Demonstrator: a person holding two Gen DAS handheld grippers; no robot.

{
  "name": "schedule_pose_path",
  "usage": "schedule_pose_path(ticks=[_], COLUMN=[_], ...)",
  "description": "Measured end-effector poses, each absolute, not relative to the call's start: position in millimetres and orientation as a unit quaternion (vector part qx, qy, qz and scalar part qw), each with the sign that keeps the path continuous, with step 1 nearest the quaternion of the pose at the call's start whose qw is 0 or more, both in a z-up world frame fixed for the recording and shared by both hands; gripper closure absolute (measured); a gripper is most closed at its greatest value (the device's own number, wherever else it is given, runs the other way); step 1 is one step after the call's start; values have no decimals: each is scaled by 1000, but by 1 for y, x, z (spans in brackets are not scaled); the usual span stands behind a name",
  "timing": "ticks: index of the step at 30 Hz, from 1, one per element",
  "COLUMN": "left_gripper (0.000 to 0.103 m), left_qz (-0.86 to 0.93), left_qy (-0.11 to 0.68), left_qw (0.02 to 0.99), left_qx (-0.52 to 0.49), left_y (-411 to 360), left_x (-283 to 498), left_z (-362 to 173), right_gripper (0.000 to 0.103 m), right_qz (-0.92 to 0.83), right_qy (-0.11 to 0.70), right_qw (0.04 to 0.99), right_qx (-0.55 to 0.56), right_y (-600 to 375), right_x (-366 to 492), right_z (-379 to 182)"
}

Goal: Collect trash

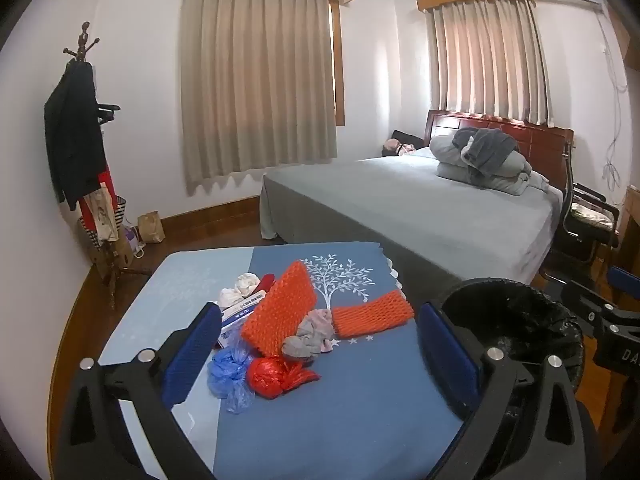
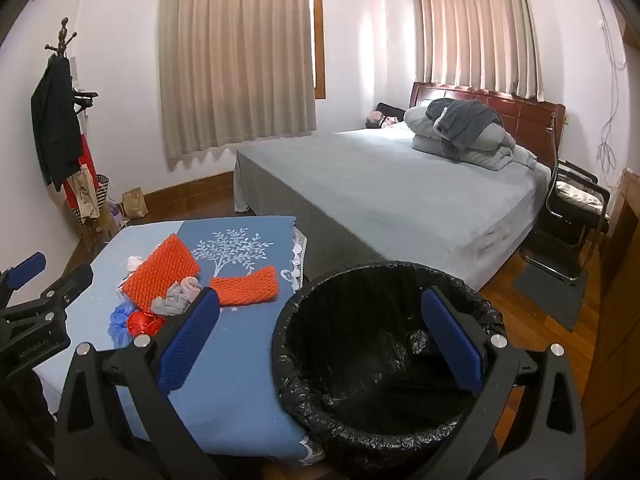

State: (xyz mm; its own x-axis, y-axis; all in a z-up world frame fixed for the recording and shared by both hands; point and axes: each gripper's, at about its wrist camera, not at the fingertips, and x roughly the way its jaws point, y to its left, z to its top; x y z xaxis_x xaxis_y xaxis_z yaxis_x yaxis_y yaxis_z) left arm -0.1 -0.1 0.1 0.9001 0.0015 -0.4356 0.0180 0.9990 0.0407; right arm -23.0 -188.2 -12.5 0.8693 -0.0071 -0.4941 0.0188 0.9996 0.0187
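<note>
A pile of trash lies on the blue cloth-covered table [image 1: 352, 408]: two orange foam nets [image 1: 280, 312] [image 1: 372, 314], a crumpled grey wad [image 1: 310, 334], a red plastic bag [image 1: 276, 376], a blue plastic bag [image 1: 230, 376], white tissues [image 1: 240, 290] and a printed packet [image 1: 236, 318]. A bin lined with a black bag [image 2: 384, 356] stands at the table's right edge. My left gripper [image 1: 320, 352] is open and empty, held above the pile. My right gripper [image 2: 320, 344] is open and empty, above the bin's left rim. The pile also shows in the right wrist view [image 2: 160, 276].
A large bed [image 1: 420, 208] with folded bedding stands behind the table. A coat rack [image 1: 80, 128] with clothes and bags stands by the left wall. A black chair [image 2: 576, 208] and a wooden cabinet [image 2: 616, 280] are at the right, on a wood floor.
</note>
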Motion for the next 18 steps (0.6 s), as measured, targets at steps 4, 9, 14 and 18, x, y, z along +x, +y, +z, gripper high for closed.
schedule_pose_path(ticks=[4, 9, 14, 18], left_gripper=[6, 6, 6, 6], left_qz=[-4, -2, -1, -1], left_qy=[222, 223, 222, 223], left_qw=[975, 975, 975, 975], left_qx=[21, 20, 21, 22], left_y=[0, 2, 3, 1], left_x=[0, -1, -2, -2], left_z=[0, 1, 2, 0], right_gripper=[5, 5, 5, 5], right_qz=[-6, -6, -6, -6], right_qy=[256, 256, 257, 257], right_qw=[967, 967, 966, 966], right_qx=[12, 13, 13, 14], right_y=[-188, -189, -188, -188], right_x=[-23, -23, -22, -22], right_z=[-13, -13, -13, -13])
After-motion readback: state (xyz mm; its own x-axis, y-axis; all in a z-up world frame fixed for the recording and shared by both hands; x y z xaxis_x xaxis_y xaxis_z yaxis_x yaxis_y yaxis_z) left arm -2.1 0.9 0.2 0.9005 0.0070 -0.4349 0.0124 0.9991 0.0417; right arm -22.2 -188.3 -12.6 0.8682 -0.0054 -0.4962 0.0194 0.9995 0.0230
